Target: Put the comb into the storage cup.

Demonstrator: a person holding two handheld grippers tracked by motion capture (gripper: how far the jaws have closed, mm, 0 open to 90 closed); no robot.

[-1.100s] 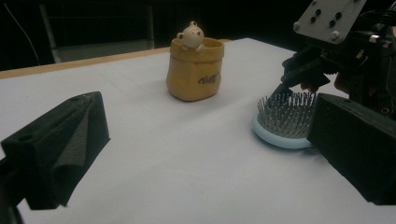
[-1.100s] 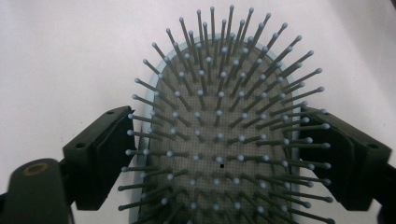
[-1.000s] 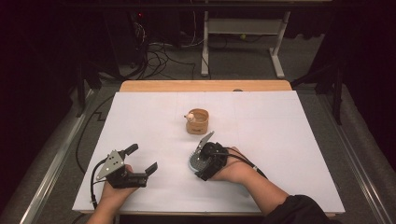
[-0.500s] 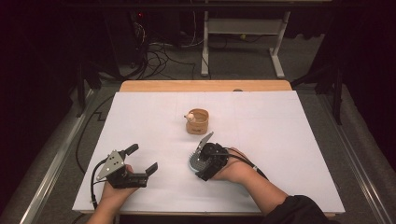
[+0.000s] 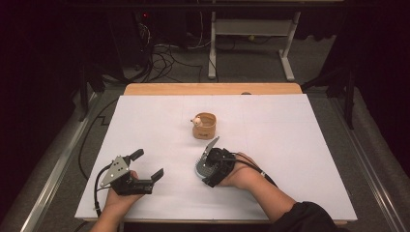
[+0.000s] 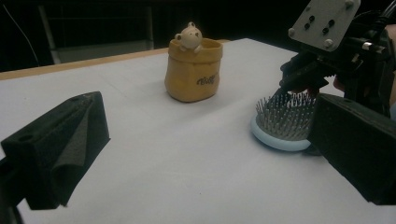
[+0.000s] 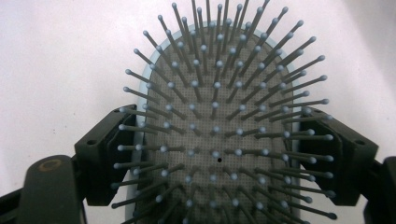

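At the near left of the white table (image 5: 300, 145), your left gripper (image 5: 149, 166) rests with its jaws spread wide and nothing between them; in the left gripper view its black foam pads (image 6: 70, 140) look soft and wedge-shaped, with creased faces. Leave it parked, because a stray sweep to the right could knock the brush or the pot.

Toward the middle, a little farther from you, stands the small pot (image 5: 205, 126), well apart from both grippers. It looks like glazed ceramic shaped as a mustard-yellow sack with a rolled rim, and a pale little bear figure (image 6: 189, 36) peeks over the far edge. It is squat, but light enough, I judge, to tip if the brush end strikes its rim.

Just right of centre, on the near side of the pot, your right gripper (image 5: 207, 166) has the hairbrush (image 7: 219, 140) between its jaws, one pad on each side of the oval head. The jaws have just been closing a little, and they stand fairly wide because the head is wide; I read the pads as pressing on the rim. The brush head has a smooth, pale blue plastic rim, a grey perforated cushion and thin, ball-tipped pins splaying outward. That curved, slick rim is the risk: the brush could pivot or squirt out of the pads as you lift, and pins caught against the foam could twist it. The head sits low on the table, so dragging it could scrape the surface.
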